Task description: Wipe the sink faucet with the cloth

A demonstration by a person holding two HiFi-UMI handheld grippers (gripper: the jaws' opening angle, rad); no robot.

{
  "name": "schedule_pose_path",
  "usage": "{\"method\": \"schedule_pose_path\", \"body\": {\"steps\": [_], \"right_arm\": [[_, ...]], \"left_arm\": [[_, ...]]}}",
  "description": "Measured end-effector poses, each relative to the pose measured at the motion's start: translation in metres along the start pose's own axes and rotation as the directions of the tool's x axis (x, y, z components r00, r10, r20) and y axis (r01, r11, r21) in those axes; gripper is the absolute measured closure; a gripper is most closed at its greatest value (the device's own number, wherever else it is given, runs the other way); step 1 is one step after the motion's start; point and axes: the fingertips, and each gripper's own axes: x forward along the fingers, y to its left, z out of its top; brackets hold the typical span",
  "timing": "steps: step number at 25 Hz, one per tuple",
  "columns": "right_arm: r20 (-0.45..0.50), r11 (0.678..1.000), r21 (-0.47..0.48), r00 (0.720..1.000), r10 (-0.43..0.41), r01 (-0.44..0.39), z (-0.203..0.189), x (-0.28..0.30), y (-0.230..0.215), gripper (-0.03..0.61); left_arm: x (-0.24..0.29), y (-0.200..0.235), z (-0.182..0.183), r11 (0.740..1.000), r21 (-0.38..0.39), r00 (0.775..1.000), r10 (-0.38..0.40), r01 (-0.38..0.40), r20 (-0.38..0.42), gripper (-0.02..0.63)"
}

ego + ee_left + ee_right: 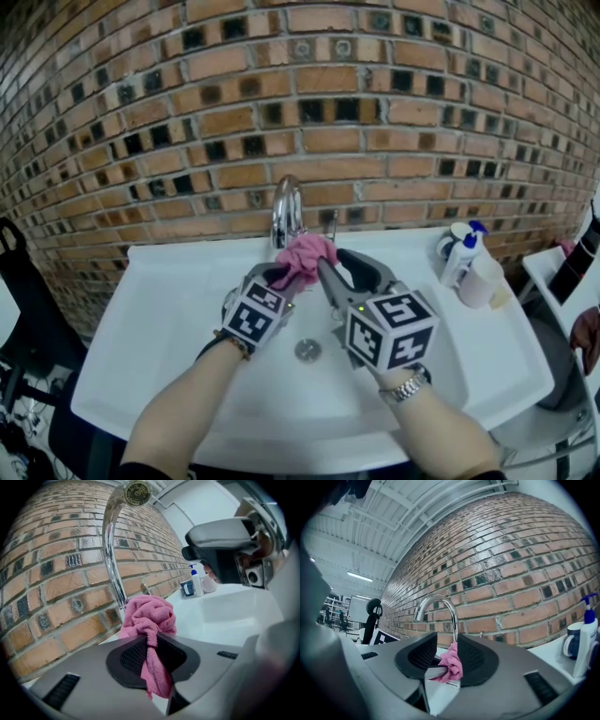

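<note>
Left hand-held gripper [152, 641] of mine is nearly closed, its pads pinching a thin twisted fold of the pink cloth [149, 613], and most of the cloth bulges out past the tips against the foot of the faucet [110, 550]. That narrow grip is my main worry: if I drag the wad up the curved spout, friction on the metal may pull the fold out from between the pads and drop the cloth into the sink [187, 309].

My right hand-held gripper [449, 656] stands open and holds nothing, just beside the cloth. I cannot tell whether its pad brushes the fabric. The two are close enough that a wide wiping stroke could knock them together, or catch the cloth on the thin rod [334, 223] behind the faucet. The soap bottle [461, 255] is well apart.
</note>
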Motion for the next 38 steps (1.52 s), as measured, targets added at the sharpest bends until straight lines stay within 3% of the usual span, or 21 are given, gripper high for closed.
{"method": "schedule_pose_path", "body": {"steps": [9,22,38], "right_arm": [[-0.006,1.0,-0.011,1.0,-0.007,0.007,-0.005,-0.004,0.002,0.433],[-0.075,0.992,-0.124,0.996,-0.037,0.028,-0.009,-0.014,0.016,0.449],[0.016,0.988,-0.151,1.0,-0.018,0.02,0.015,-0.103,0.088,0.485]], "left_arm": [[-0.029,-0.004,0.009,0.999,-0.042,0.998,0.03,-0.027,0.058,0.554],[-0.106,-0.014,0.009,0.99,-0.135,0.991,0.063,-0.047,0.121,0.554],[-0.23,-0.062,0.046,0.99,-0.139,0.965,0.059,-0.024,0.254,0.554]]}}
